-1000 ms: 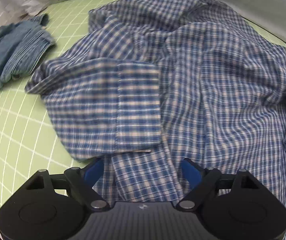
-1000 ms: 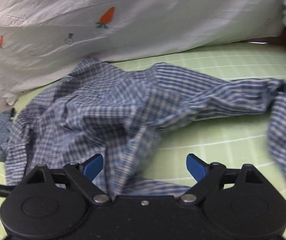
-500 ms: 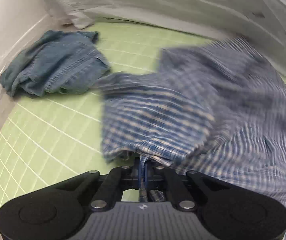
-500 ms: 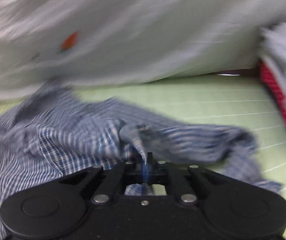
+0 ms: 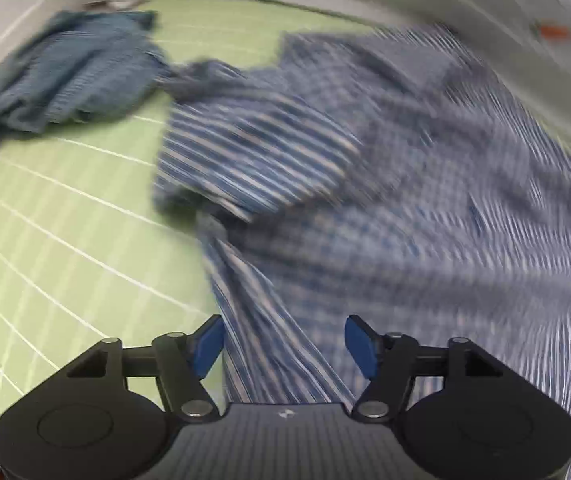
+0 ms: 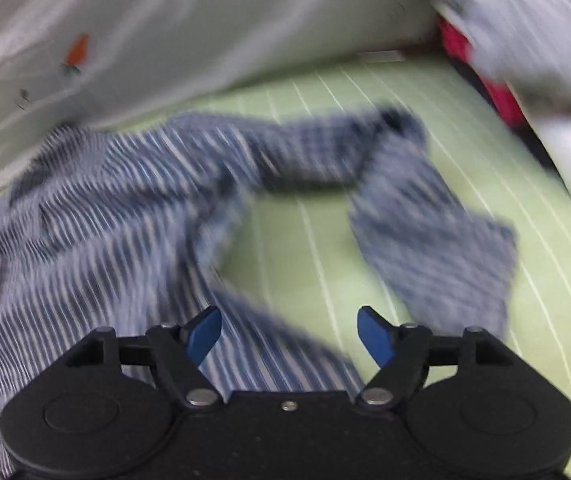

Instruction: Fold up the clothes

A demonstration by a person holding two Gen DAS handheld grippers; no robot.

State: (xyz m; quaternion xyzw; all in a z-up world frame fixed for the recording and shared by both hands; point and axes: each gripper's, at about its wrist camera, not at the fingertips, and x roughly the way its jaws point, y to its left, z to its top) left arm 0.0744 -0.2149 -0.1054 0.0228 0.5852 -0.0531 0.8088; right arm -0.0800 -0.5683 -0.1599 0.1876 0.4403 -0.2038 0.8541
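The plaid shirt (image 5: 385,184) sprawls rumpled on the green counter (image 5: 57,240), soft and light (apt to slump). Both jaws have just been opening: left hand-held gripper (image 5: 283,346) and right hand-held gripper (image 6: 288,338) stand spread, cloth lying loose between. Best pinched at hems or shoulder seams.

A staged home laundry-folding spot is suggested: a counter covered by a light-green gridded cutting mat (image 5: 57,232), a white carrot-printed cloth backdrop (image 6: 173,40) hung beyond the right gripper (image 6: 289,334), and garments heaped around.

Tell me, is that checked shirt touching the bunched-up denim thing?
Cannot tell. In the blurred left wrist view, the checked shirt's sleeve tip reaches the denim garment's edge, but neither contact nor gap shows plainly.
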